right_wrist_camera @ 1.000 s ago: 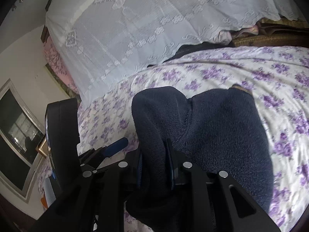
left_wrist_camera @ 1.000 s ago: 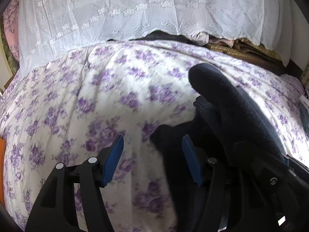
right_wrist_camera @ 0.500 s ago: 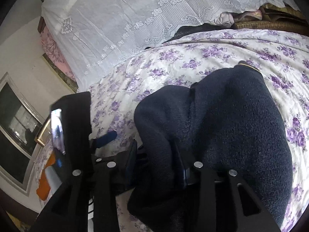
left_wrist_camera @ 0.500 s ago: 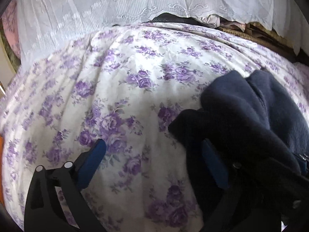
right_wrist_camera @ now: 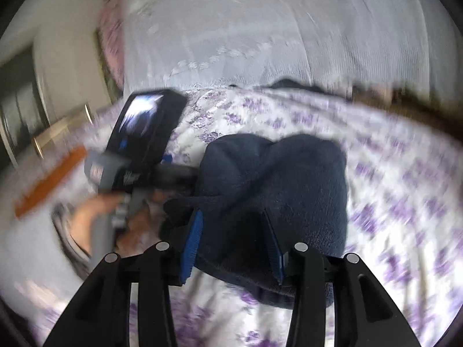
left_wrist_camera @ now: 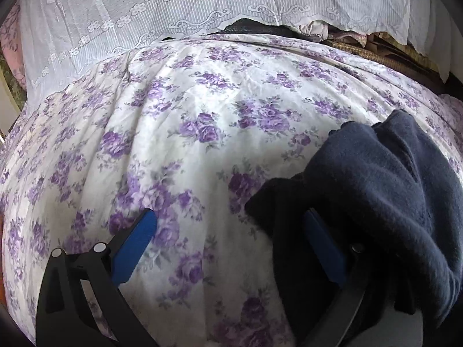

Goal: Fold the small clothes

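A navy knit garment (left_wrist_camera: 385, 190) lies bunched on a purple-flowered bedspread (left_wrist_camera: 202, 121), at four o'clock in the left wrist view and dead centre in the right, as a person works to fold it with a pair of hand-held tongs.

The left gripper (left_wrist_camera: 228, 243) stands fully released, its jaws wide apart. One blue pad rests over bare bedspread at seven o'clock; the other sits against the garment's dark edge at five o'clock, pressing on nothing.

The right gripper (right_wrist_camera: 231, 245) is opening, its jaws straddling the near fold of the knit, which sits between them without being pinched. In that blurred view the left tool and the hand (right_wrist_camera: 95, 217) carrying it show at nine o'clock.

The fold appears just laid down, and the step now is to let go cleanly. Done well, that likely means drawing both tools straight back off the cloth so no pad drags the top layer, then smoothing the humped upper fold before the next crease.

Against a second earlier, the left jaws are far wider and the camera sits lower over the bed. The right jaws, then clenched on a raised fold of knit, have loosened. The garment has sunk from an upright hump to a lower heap, and the right view has rolled and blurred.
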The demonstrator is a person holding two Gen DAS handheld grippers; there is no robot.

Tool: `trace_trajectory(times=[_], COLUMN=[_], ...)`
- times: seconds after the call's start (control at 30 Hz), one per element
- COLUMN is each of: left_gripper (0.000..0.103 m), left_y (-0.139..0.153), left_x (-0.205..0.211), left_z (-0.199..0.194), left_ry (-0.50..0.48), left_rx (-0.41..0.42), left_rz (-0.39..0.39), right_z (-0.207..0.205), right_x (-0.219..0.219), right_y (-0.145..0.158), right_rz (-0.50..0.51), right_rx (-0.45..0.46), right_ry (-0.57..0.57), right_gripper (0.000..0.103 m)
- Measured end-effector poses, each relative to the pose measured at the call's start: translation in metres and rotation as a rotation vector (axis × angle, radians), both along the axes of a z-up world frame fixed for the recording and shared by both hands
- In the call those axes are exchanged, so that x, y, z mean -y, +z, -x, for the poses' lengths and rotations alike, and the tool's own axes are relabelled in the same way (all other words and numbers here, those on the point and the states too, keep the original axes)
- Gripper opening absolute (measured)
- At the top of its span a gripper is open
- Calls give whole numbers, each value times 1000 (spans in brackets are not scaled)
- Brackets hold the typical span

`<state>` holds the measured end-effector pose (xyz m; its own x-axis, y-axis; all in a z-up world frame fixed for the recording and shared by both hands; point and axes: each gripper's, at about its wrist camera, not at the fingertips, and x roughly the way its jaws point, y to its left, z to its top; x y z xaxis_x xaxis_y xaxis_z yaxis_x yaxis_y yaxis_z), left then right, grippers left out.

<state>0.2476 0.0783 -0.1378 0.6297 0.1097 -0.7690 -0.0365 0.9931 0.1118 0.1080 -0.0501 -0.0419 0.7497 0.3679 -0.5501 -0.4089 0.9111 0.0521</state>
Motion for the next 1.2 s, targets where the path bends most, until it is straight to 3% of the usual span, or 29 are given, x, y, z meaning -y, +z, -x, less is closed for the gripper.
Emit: trace_trajectory(times=[0.07, 0.17, 0.33, 0.37, 0.4, 0.43, 0.47, 0.57, 0.73, 0.8, 0.9, 1.03, 1.2], left_gripper=[99, 99, 99, 99, 99, 99, 99, 98, 98, 98, 98, 98, 98], left_y=[0, 1, 1, 1, 1, 1, 1, 4, 29, 22, -1, 3, 10], left_x=[0, -1, -2, -2, -1, -1, -1, -5, -33, -38, -37, -31, -54], left_z=[-4, -11, -16, -16, -16, -16, -16, -15, 2, -1, -15, -10, -7], left_ry=[1, 2, -1, -3, -5, -6, -6, 5, 74, 90, 109, 104, 177], left_rx=[-4, -4, -3, -2, -1, 0, 0, 14, 121, 86, -25, 4, 13], left_rz=[2, 10, 28, 29, 27, 26, 27, 45, 127, 98, 38, -4, 62], right_z=[4, 8, 9, 4, 0, -10, -15, -20, -18, -21, -35, -39, -40], right_x=[-6, -9, -27, -31, -36, -39, -40, -48, -65, -76, -78, -77, -84], right_y=[2, 3, 1, -4, -7, -13, -15, -7, 10, 1, -23, -31, -41], right_rz=[37, 50, 154, 196, 231, 255, 242, 200, 126, 155, 157, 156, 201], right_rx=[35, 69, 114, 127, 136, 129, 109, 136, 155, 141, 41, -8, -33], right_ry=[16, 45, 64, 40, 11, -16, -12, -14, 38, 51, 61, 66, 68], right_gripper=[48, 62, 64, 63, 55, 43, 16, 13, 13, 13, 15, 15, 16])
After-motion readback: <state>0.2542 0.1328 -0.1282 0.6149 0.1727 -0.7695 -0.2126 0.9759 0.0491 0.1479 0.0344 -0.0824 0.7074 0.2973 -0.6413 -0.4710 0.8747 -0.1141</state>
